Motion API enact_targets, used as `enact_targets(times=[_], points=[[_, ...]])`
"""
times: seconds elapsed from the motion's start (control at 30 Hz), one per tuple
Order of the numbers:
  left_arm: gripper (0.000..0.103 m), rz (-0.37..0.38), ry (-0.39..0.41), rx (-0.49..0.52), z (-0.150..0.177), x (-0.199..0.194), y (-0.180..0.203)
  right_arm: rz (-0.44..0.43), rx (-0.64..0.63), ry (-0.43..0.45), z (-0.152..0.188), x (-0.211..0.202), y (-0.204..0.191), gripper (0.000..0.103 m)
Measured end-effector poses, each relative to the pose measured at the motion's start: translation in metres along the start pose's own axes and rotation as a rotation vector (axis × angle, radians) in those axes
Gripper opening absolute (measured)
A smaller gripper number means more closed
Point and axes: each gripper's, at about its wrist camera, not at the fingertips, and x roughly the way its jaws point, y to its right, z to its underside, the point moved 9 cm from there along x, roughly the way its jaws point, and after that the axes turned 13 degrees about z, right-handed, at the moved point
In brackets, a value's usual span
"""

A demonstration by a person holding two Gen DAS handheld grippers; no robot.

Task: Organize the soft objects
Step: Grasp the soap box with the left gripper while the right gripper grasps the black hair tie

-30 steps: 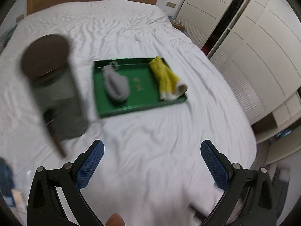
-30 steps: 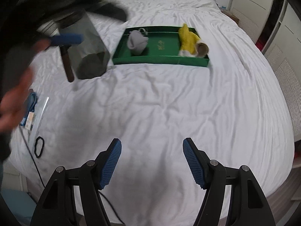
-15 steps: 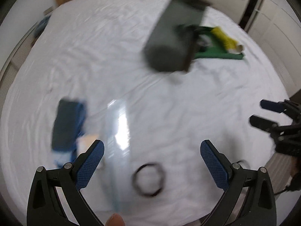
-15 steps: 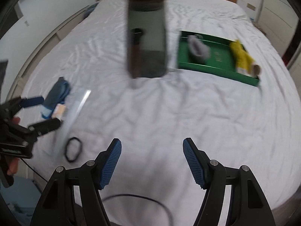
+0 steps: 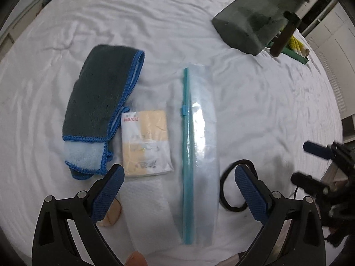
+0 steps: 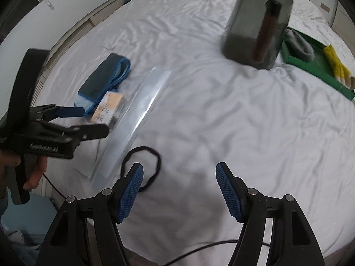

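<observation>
Over the near edge of the white bed point(image 5: 255, 102), left gripper point(image 5: 177, 190) pointed steeply down, jaws wide apart and empty, straddling a clear zip bag point(image 5: 195, 146) with a teal seal. Beside it, right gripper point(image 6: 179, 188) tilted down likewise, jaws moderately open, nothing held, left finger point(image 6: 131, 190) overlapping a black hair band point(image 6: 142, 166). Just beyond, tissue pack point(image 5: 146, 141) touching a folded dark towel point(image 5: 99, 113) with blue trim. Farther off, a smoky canister point(image 6: 255, 22), then a green tray point(image 6: 310, 64) carrying a grey soft item point(image 6: 299, 42) and a yellow cloth point(image 6: 337, 66). Compared with a second ago: both views swung from tray to near edge, lower and closer; jaw openings unchanged.
</observation>
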Motion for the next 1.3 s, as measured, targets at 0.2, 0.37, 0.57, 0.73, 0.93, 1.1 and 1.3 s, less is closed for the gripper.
enact_targets(times=[0.2, 0.37, 0.57, 0.73, 0.93, 1.1, 1.3], points=[[0.097, 0.099, 0.001, -0.103, -0.003, 0.007, -0.014, 0.002, 0.009, -0.002, -0.001, 0.013, -0.013, 0.068], [0.097, 0.071, -0.001, -0.125, -0.007, 0.015, -0.031, 0.009, 0.007, 0.007, -0.002, 0.014, -0.019, 0.068], [0.093, 0.044, -0.022, -0.122, -0.009, 0.023, -0.044, -0.005, 0.006, 0.005, 0.005, 0.013, -0.025, 0.068], [0.082, 0.03, -0.041, -0.106, -0.007, 0.029, -0.051, -0.012, -0.003, 0.003, 0.007, 0.019, -0.037, 0.068], [0.065, 0.007, -0.053, -0.086, -0.001, 0.028, -0.062, -0.017, -0.007, -0.004, 0.009, 0.027, -0.045, 0.068], [0.062, -0.01, -0.055, -0.058, 0.002, 0.027, -0.063, -0.024, -0.013, -0.021, 0.012, 0.039, -0.057, 0.068], [0.062, -0.018, -0.057, -0.046, 0.0, 0.034, -0.057, -0.017, -0.044, -0.037, 0.014, 0.055, -0.073, 0.067]])
